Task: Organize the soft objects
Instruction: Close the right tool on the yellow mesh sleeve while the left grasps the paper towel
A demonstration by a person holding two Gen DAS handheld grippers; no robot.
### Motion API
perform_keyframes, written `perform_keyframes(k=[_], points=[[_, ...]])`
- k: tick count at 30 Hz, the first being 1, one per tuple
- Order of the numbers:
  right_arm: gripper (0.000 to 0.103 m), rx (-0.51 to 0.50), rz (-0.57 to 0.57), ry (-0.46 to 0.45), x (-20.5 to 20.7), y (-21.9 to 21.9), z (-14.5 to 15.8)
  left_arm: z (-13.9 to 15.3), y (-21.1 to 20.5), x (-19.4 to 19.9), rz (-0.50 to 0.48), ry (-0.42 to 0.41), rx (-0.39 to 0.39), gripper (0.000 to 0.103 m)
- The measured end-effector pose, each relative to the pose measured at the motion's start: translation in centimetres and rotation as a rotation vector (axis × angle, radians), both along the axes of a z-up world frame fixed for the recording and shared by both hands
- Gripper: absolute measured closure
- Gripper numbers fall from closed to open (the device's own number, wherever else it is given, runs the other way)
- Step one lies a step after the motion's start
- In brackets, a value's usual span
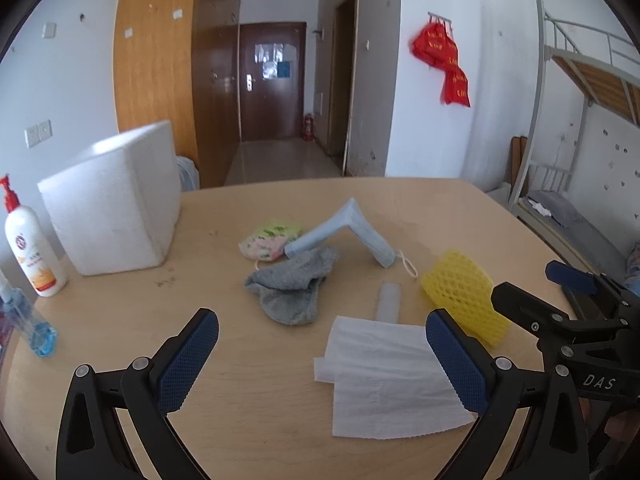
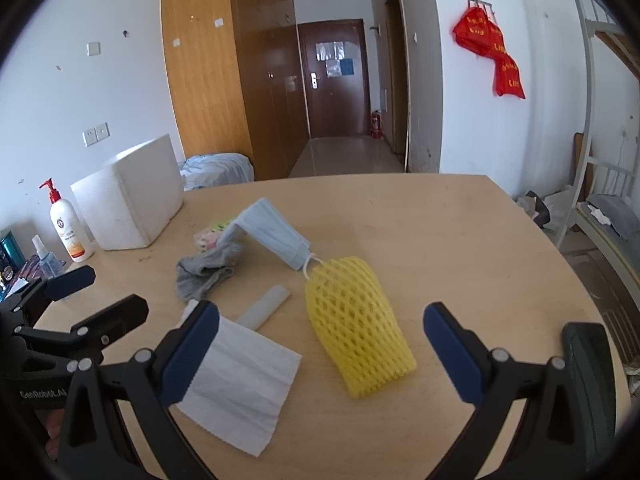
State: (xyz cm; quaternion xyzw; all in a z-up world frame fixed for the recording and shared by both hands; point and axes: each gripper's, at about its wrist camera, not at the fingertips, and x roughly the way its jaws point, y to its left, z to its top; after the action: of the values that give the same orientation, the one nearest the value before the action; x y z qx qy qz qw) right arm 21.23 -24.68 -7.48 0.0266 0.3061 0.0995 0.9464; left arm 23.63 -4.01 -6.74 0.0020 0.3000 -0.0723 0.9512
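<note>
Both grippers hover low over a light wooden desk (image 1: 248, 420) with their jaws spread wide and nothing between them. The left gripper (image 1: 320, 356) points toward a white tissue (image 1: 384, 380) lying flat near the front edge. The right gripper (image 2: 320, 344) faces a yellow foam net sleeve (image 2: 358, 328), which lies on its side just right of the tissue.

Behind the tissue, a small pale plastic strip (image 1: 389, 300) rests flat on the desk. A crumpled grey sock (image 1: 294, 284) lies to the left of the strip. A light blue face mask (image 1: 352, 232) stands folded like a tent behind the sock, its ear loop (image 1: 408, 266) reaching toward the yellow net. One end of the mask touches a small floral pouch (image 1: 266, 240).

At the far left of the desk sits a white foam box (image 1: 116, 204). A white pump bottle (image 1: 32, 248) with a red top stands beside it, and a clear blue spray bottle (image 1: 28, 320) stands nearer the desk's edge.
</note>
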Motion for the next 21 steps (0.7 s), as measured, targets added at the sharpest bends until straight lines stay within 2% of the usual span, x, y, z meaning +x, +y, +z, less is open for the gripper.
perform_keyframes(k=[11,21], points=[[0.0,-0.035,-0.011,0.062,1.9,-0.7,-1.6,-2.5,-1.1,2.5,-0.054,0.116,0.0,0.0],[0.002,-0.035,0.006,0.139,4.1,-1.4,-3.5,-5.0,-2.0,5.0,-0.104,0.245,-0.027,0.006]])
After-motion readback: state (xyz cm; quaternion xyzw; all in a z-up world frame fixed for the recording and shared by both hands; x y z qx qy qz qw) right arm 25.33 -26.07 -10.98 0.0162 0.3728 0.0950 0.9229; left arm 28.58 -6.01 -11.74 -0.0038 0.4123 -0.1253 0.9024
